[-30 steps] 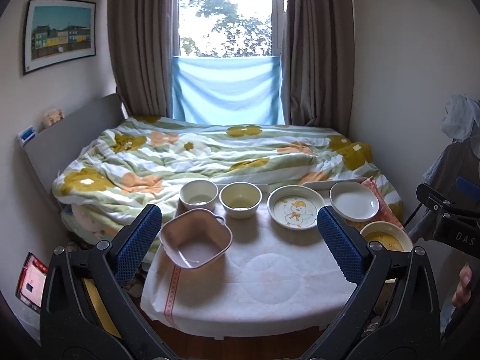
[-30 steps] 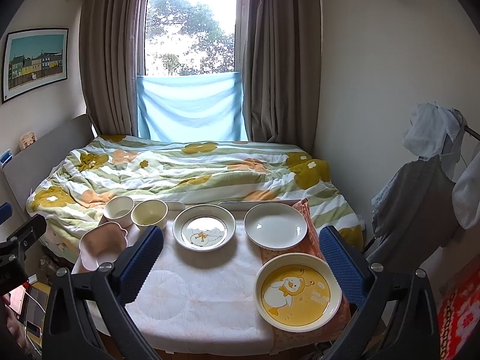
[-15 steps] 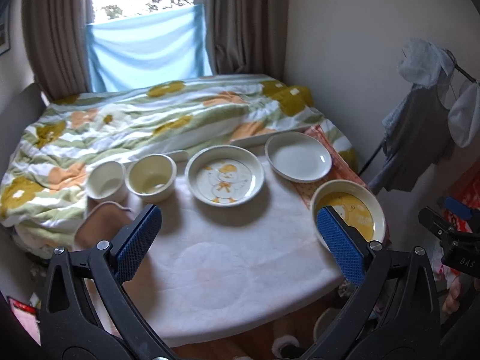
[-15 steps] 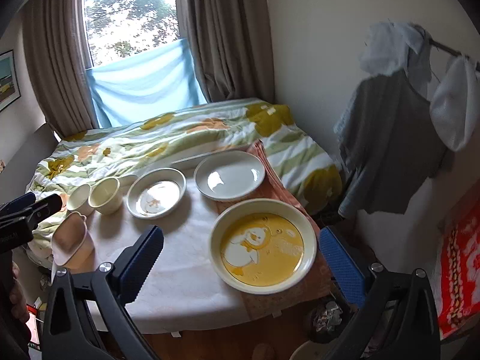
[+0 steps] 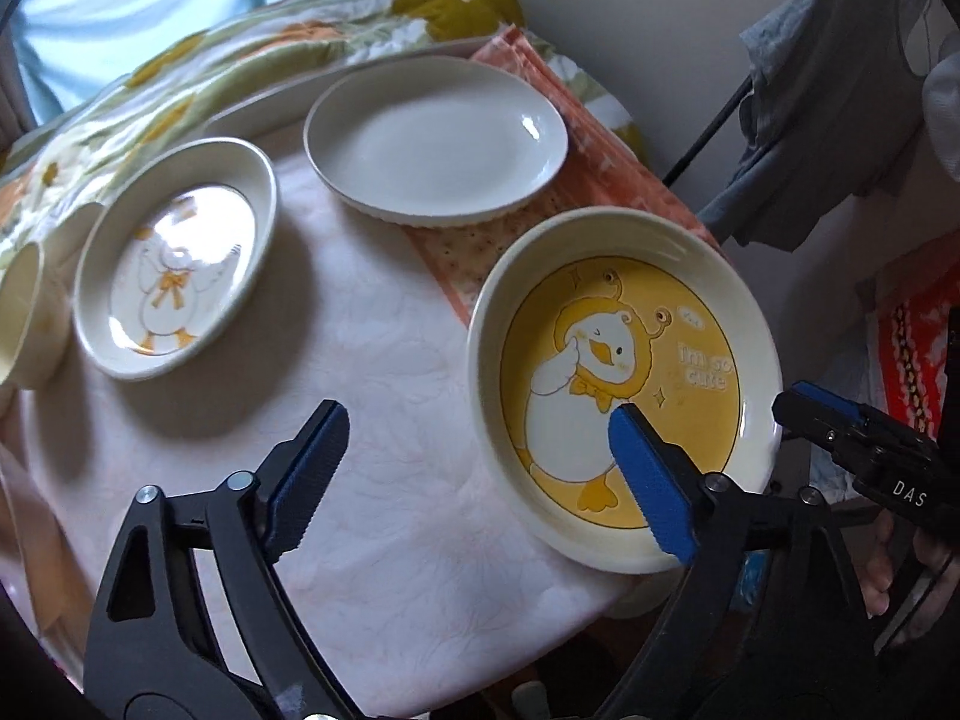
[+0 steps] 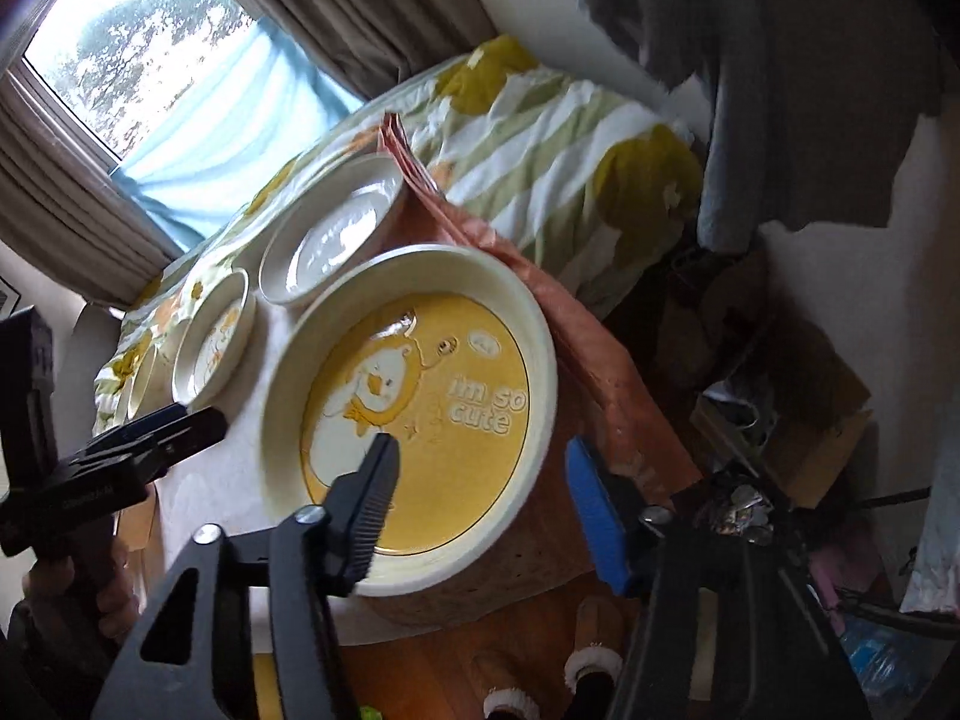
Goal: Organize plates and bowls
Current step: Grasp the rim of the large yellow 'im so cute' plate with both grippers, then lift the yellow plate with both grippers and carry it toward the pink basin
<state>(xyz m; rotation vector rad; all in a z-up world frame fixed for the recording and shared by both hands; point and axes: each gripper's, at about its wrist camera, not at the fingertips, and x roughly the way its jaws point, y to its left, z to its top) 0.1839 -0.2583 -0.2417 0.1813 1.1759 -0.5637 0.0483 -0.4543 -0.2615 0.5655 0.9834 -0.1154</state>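
A deep yellow duck plate [image 5: 630, 360] [image 6: 420, 408] sits at the table's near right corner. My left gripper [image 5: 480, 456] straddles its left rim, one finger over the white tablecloth [image 5: 390, 360] and one over the plate's inside. Its jaws are closing and the pads are clear of the rim. My right gripper [image 6: 486, 486] straddles the plate's near right rim, also closing, with no pad pressing. Behind stand a plain white plate [image 5: 438, 138] [image 6: 336, 234] and a smaller duck plate [image 5: 174, 264] [image 6: 216, 336]. Cream bowls [image 5: 24, 312] sit at the far left.
An orange cloth [image 5: 600, 150] lies under the yellow and white plates. A bed with a flowered quilt [image 6: 570, 138] runs behind the table. Grey clothes [image 5: 828, 120] hang on the right. The table's front edge drops to a wooden floor [image 6: 468, 660].
Both grippers came down and to the right, from a wide look at the room to close over the yellow duck plate. Both pairs of jaws have narrowed, the right more.
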